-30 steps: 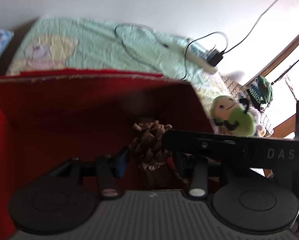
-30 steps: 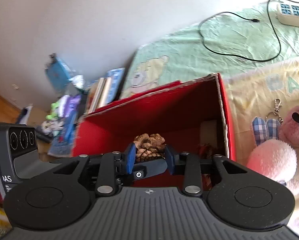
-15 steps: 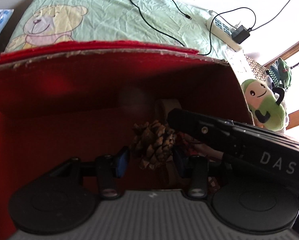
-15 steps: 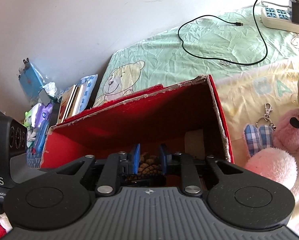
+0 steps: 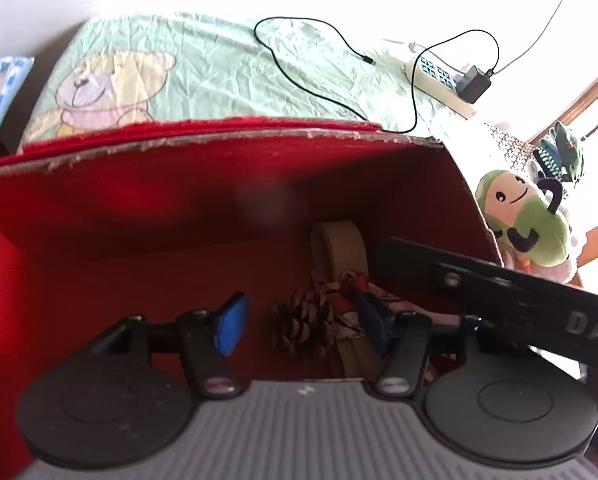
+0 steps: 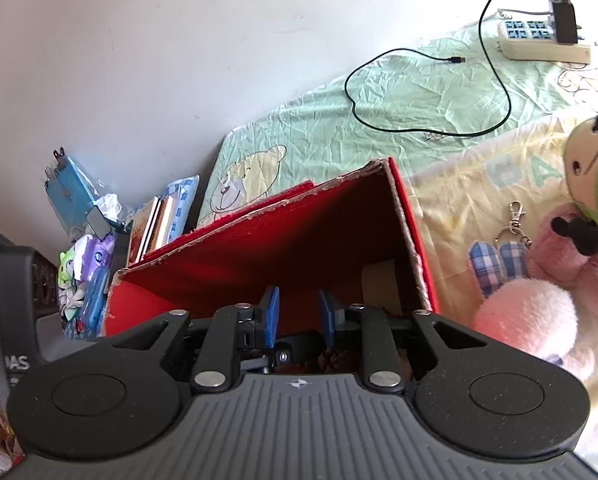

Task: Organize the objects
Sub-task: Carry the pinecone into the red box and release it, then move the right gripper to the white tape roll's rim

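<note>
A brown pinecone (image 5: 299, 328) lies on the floor of the red cardboard box (image 5: 219, 136). My left gripper (image 5: 301, 326) hangs inside the box, open wide, its blue pads (image 5: 231, 328) standing apart from the cone on either side. A beige tape roll (image 5: 339, 248) and a small red-and-white item sit just behind the cone. My right gripper (image 6: 299, 316) hovers over the box (image 6: 259, 208), its fingers a narrow gap apart with nothing between them. From the right wrist view the pinecone (image 6: 335, 360) barely shows under the gripper body.
A green plush toy (image 6: 595, 160), a pink plush (image 6: 527, 316) and a plaid keychain (image 6: 495, 264) lie right of the box on the bed sheet. A power strip (image 6: 539, 40) and black cable (image 6: 419, 128) lie behind. Books and clutter (image 6: 155, 224) are stacked at the left.
My left gripper lowered the pinecone into the box and opened, leaving it on the box floor. My right gripper's fingers narrowed and it drew back above the box.
</note>
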